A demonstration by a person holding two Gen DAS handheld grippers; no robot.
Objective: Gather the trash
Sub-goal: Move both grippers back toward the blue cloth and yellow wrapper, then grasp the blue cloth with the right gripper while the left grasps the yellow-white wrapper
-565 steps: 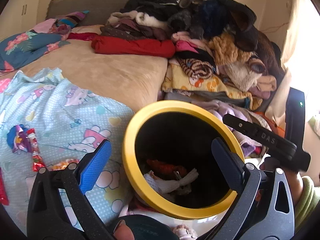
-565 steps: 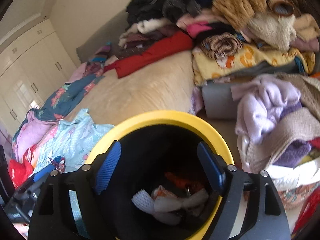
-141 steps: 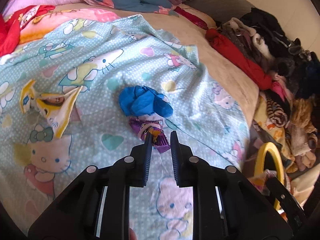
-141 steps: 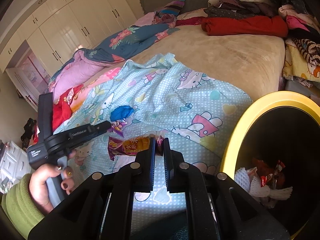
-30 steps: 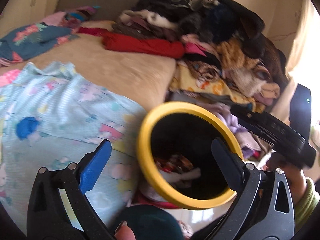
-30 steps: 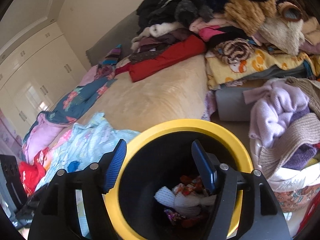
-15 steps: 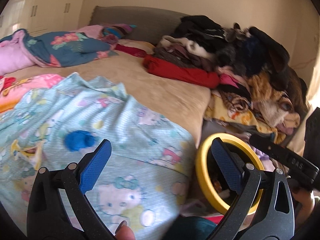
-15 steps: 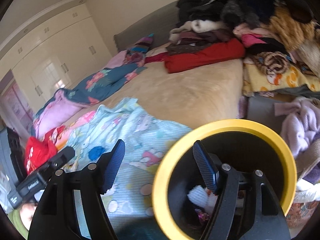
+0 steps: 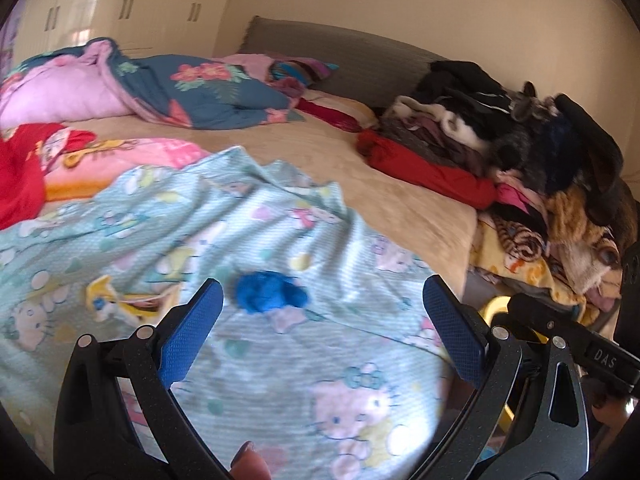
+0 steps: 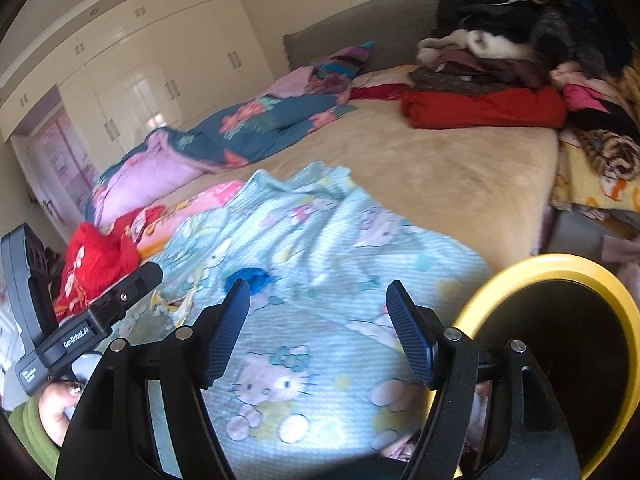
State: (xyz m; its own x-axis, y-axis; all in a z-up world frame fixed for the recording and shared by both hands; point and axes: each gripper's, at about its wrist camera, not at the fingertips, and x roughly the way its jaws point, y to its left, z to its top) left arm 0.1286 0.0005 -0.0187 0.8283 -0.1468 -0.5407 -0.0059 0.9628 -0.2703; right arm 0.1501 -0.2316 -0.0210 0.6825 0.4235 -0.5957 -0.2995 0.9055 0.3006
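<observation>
A crumpled blue piece of trash (image 9: pixel 270 297) lies on the light-blue cartoon blanket (image 9: pixel 224 224); it also shows in the right wrist view (image 10: pixel 249 278). A yellow wrapper (image 9: pixel 120 300) lies left of it. My left gripper (image 9: pixel 320 320) is open and empty, above the blanket with the blue trash between its fingers' line of sight. My right gripper (image 10: pixel 318 328) is open and empty, beside the yellow-rimmed black bin (image 10: pixel 560 268), which peeks out at the right of the left wrist view (image 9: pixel 496 306).
A beige bed (image 10: pixel 460 172) carries a red cloth (image 10: pixel 484 110) and a big pile of clothes (image 9: pixel 520 140) at the right. Floral and pink bedding (image 9: pixel 160 92) and a red garment (image 10: pixel 96 260) lie at the left. White wardrobes (image 10: pixel 140 92) stand behind.
Both grippers have swung left, away from the bin and toward the blanket. The bin has slid to the right edge of both views. Both stay open and empty.
</observation>
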